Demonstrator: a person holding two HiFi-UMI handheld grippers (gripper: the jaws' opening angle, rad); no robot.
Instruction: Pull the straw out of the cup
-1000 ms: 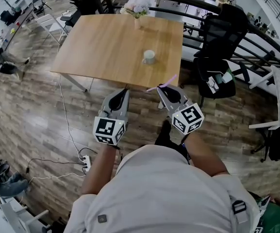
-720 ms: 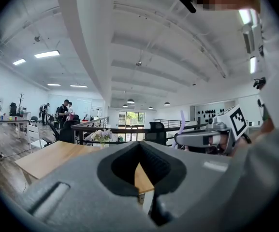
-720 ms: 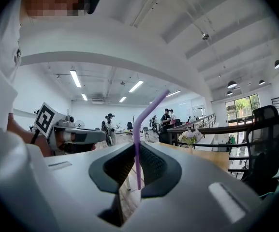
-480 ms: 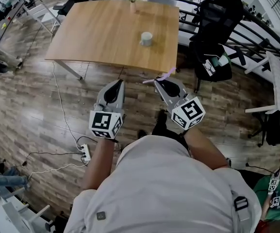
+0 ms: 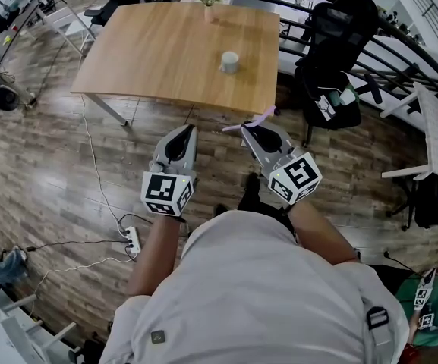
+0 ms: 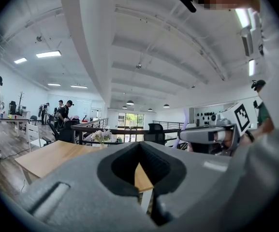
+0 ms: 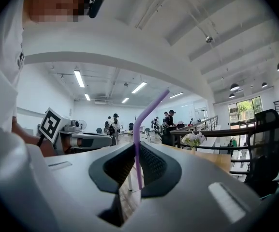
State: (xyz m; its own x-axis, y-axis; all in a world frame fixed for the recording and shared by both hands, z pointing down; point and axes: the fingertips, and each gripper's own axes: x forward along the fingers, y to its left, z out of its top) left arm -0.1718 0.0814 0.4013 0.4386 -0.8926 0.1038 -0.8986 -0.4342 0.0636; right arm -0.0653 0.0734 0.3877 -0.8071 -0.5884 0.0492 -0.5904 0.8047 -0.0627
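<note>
Head view puts the person standing back from the wooden counter point(image 5: 165, 59), with both claws held out level over the plank floor point(image 5: 59, 165). They are well apart from the white cup point(image 5: 229, 61), which sits alone toward the counter's far right side. The purple straw point(image 5: 264, 114) is already out of that cup: it juts from the right claw point(image 5: 246, 130) and no straw shows in the cup, so the pull itself seems done. Right gripper view shows why the straw stands upright: the pads are pinched on its lower stem, and the bent top leans off to the right above them. The left claw point(image 5: 186, 129) has its jaws together on nothing, probably held alongside just to keep clear.
</note>
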